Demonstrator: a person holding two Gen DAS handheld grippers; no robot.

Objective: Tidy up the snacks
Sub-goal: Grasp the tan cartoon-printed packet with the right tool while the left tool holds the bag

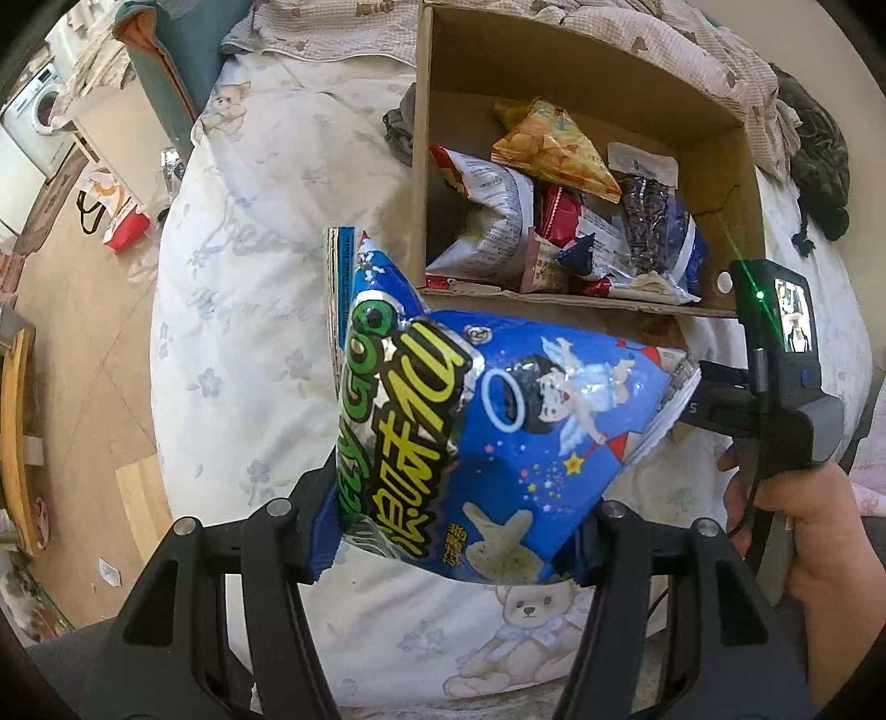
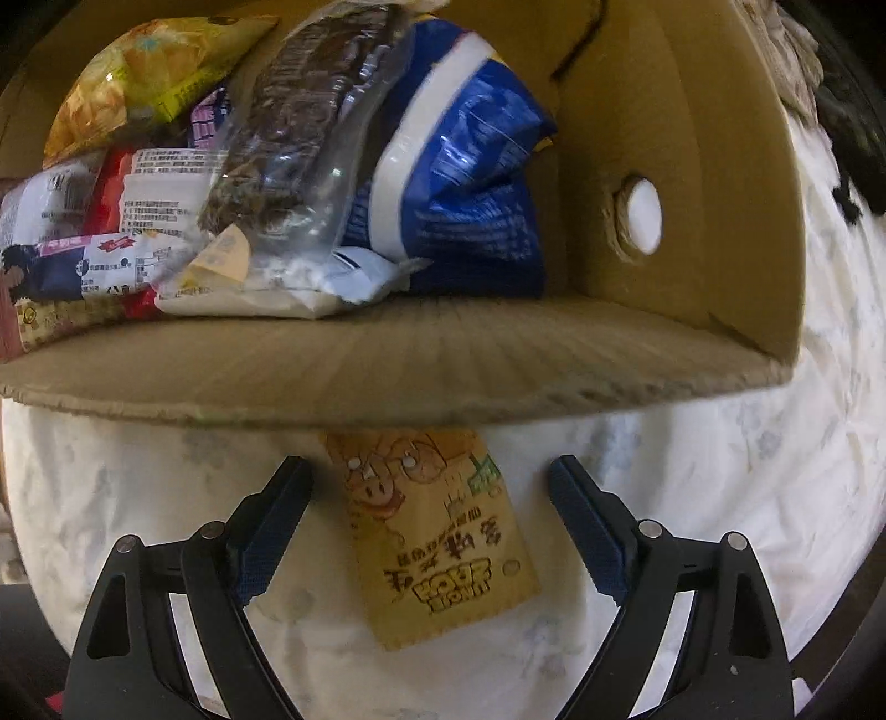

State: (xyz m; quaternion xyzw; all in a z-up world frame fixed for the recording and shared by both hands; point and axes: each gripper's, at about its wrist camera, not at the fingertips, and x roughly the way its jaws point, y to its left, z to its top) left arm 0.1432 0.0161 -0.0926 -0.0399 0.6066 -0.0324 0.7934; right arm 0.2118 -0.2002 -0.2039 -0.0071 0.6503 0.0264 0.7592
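Note:
A puffed blue snack bag with a cartoon angel hangs over the bed, and my left gripper is shut on its lower end. Just beyond it an open cardboard box holds several snacks, among them a yellow bag and a blue-and-white bag. My right gripper points straight down in front of the box's near wall. It is open, and a flat tan snack packet lies on the bedcover between its fingers, untouched. A hand holds that gripper at the right.
The box sits on a bed with a white bear-print cover. A checked blanket and dark cloth lie behind and to the right. At the left the bed drops to a wooden floor with a red-and-white bag.

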